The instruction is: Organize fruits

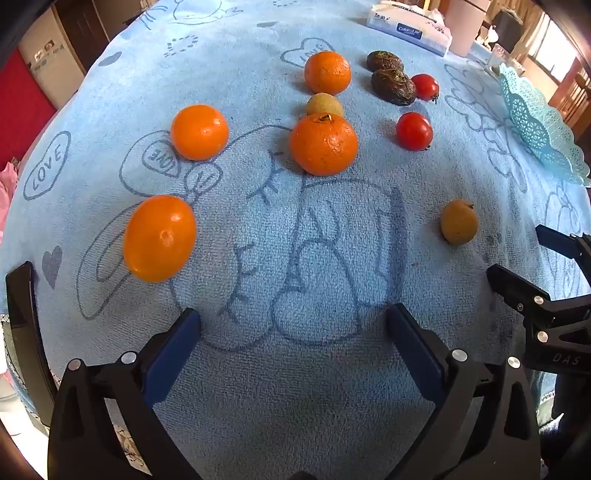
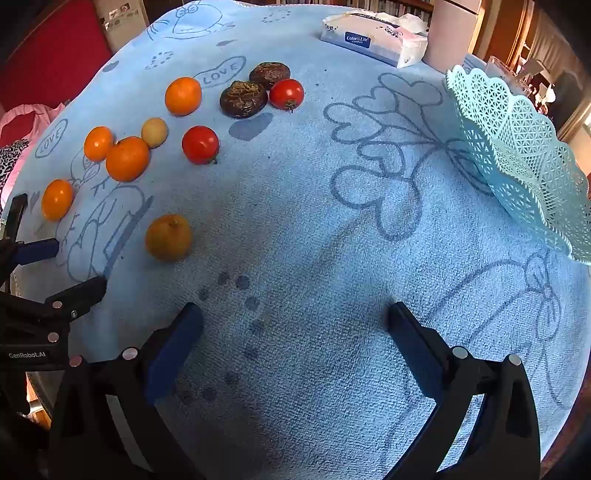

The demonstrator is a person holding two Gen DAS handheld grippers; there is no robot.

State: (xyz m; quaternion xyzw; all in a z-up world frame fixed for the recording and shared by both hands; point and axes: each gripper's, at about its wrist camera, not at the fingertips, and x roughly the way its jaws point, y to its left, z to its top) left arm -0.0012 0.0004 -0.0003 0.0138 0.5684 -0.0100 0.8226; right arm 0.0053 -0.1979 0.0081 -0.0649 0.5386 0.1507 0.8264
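Several fruits lie on a blue towel-covered table (image 1: 295, 369): oranges (image 1: 323, 144) (image 2: 127, 158), two red tomatoes (image 1: 414, 131) (image 2: 200, 144), two dark wrinkled fruits (image 1: 393, 86) (image 2: 243, 99), and small tan fruits (image 1: 459, 221) (image 2: 168, 237). A light blue lattice basket (image 1: 535, 122) (image 2: 517, 158) stands at the right, tilted. My left gripper (image 1: 293, 328) is open and empty, near the table's front. My right gripper (image 2: 295, 325) is open and empty, beside the left one; it also shows in the left wrist view (image 1: 524, 258).
A tissue pack (image 1: 410, 27) (image 2: 373, 37) and a pale pink container (image 1: 465, 26) stand at the far edge. A red wall and pink cloth (image 2: 22, 122) are off the left side.
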